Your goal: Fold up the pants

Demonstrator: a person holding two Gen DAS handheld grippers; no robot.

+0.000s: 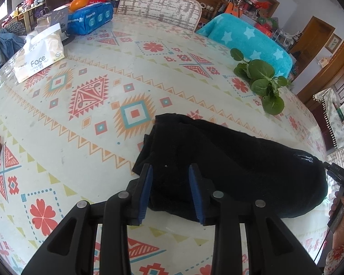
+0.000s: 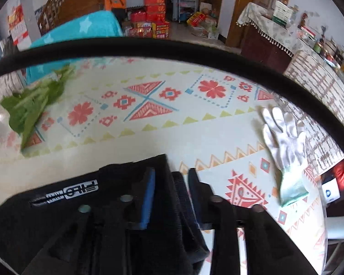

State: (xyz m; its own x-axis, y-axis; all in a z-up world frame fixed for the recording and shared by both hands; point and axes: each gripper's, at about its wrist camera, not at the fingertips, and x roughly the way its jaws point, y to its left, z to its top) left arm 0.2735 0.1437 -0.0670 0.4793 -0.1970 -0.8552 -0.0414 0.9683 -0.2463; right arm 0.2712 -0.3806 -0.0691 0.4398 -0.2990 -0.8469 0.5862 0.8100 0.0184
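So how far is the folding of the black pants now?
Mostly done, it seems: the black pants lie in a compact bundle on the patterned tablecloth. In hand: the right hand-held gripper has a fabric strip between its fingers; whether it grips is unclear. The left hand-held gripper is open over the bundle. Left: releasing, perhaps tidying.

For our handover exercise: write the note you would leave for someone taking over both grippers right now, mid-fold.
Left gripper: open, fingers straddling the near edge of the black pants, nothing clamped.
Right gripper: open, with a fold of the pants bunched up between its fingers; whether it is pinched cannot be told.
Pants: a compact dark bundle on the patterned table, so at least one fold seems done.
Nearby: greens beyond the pants, white glove to the right.
Left: probably finish or tidy the last fold, flatten the bundle, then withdraw.
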